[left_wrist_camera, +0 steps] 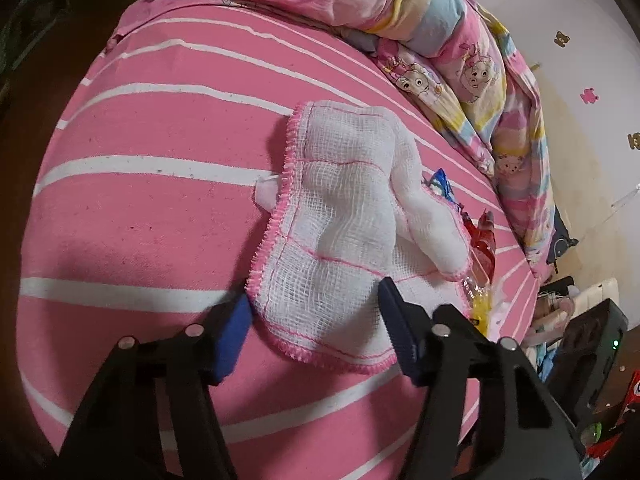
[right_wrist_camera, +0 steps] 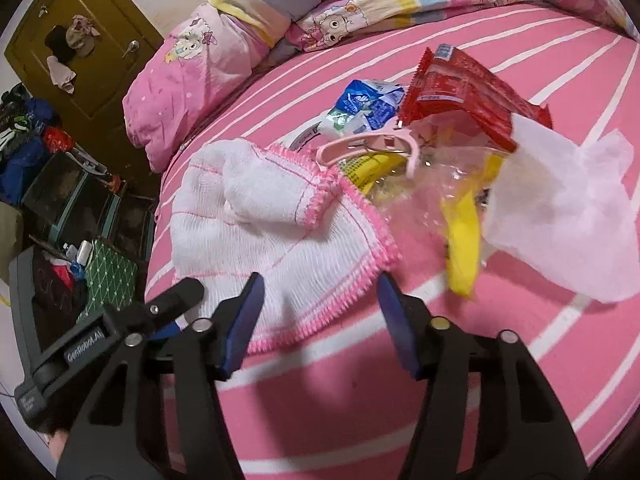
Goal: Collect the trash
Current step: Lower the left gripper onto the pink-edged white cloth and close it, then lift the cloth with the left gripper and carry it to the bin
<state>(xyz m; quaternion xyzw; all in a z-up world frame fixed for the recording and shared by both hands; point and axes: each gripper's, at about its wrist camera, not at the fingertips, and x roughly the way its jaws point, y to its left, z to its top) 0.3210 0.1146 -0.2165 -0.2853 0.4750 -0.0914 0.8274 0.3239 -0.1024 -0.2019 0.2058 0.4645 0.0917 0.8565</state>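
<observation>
A white gauze cloth with a pink edge (left_wrist_camera: pixel 340 216) lies crumpled on the pink striped bed (left_wrist_camera: pixel 140 208). My left gripper (left_wrist_camera: pixel 316 304) is open, its blue pads either side of the cloth's near edge. In the right wrist view the cloth (right_wrist_camera: pixel 280 240) lies just ahead of my open right gripper (right_wrist_camera: pixel 320 292). Behind it lies trash: a red wrapper (right_wrist_camera: pixel 464 88), a blue and white wrapper (right_wrist_camera: pixel 368 108), a clear and yellow bag (right_wrist_camera: pixel 460 216), a white tissue (right_wrist_camera: pixel 560 216) and a pink clip (right_wrist_camera: pixel 372 146). The left gripper's body (right_wrist_camera: pixel 120 332) shows at lower left.
A rolled cartoon-print quilt (right_wrist_camera: pixel 280 12) lies along the bed's far side. Beside the bed stand dark bins and boxes (right_wrist_camera: pixel 80 220) and a brown door (right_wrist_camera: pixel 88 40). In the left wrist view a black device (left_wrist_camera: pixel 592 344) sits on the floor to the right.
</observation>
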